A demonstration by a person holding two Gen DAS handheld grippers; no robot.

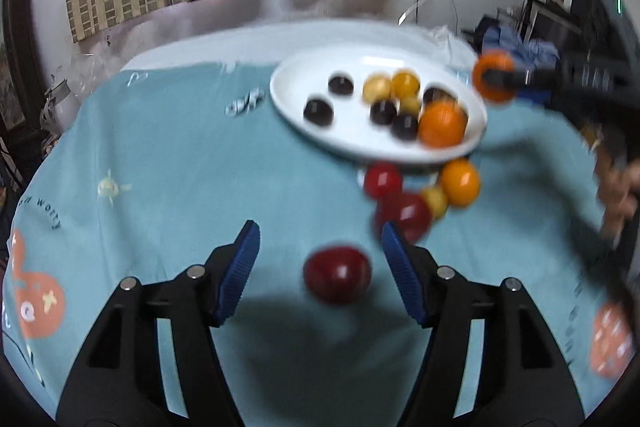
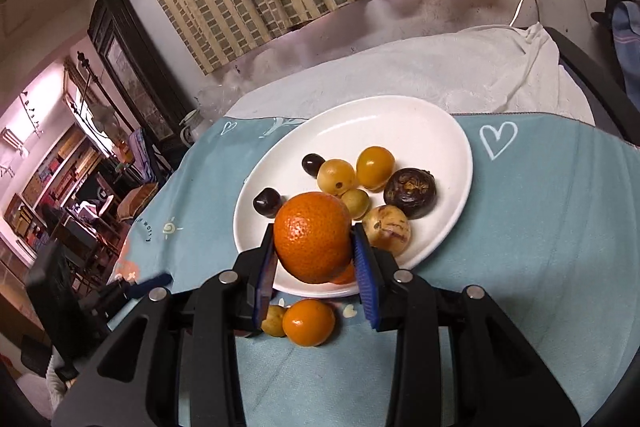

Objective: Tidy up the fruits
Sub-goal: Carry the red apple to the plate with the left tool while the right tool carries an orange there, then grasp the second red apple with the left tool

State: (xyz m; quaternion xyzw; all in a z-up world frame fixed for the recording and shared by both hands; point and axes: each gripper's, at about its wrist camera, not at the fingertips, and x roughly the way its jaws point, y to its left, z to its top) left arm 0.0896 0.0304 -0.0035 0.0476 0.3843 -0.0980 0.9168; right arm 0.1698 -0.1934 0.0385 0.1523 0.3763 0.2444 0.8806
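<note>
L gripper [image 1: 320,247]: jaws apart, nothing pinched. A dark red fruit [image 1: 337,274] sits between the blue pads [image 1: 240,267] w/o touching either; I read it as resting on the teal cloth [image 1: 180,167], though the L view is blurred. Just beyond it, more loose fruit on the cloth near the plate's front edge: two red ones [image 1: 404,215] [image 1: 383,179], a small yellow one [image 1: 435,201], an orange one [image 1: 460,182].

R gripper [image 2: 314,251]: clenched on an orange [image 2: 313,237], pads pressing both sides. I see it held above the near rim of the white plate [image 2: 440,131]. From the L cam the same orange shows up off the plate's right edge, in the R claw.

Plate contents (R cam): two dark cherry-like fruits [image 2: 312,163] [image 2: 266,201], several yellow-tan round fruits [image 2: 336,175], one yellow-orange [image 2: 375,167], a dark brown ridged one [image 2: 410,193], a speckled tan one [image 2: 390,230]. On the cloth below the rim: small orange [image 2: 309,322] touching a yellowish fruit [image 2: 273,319].
</note>
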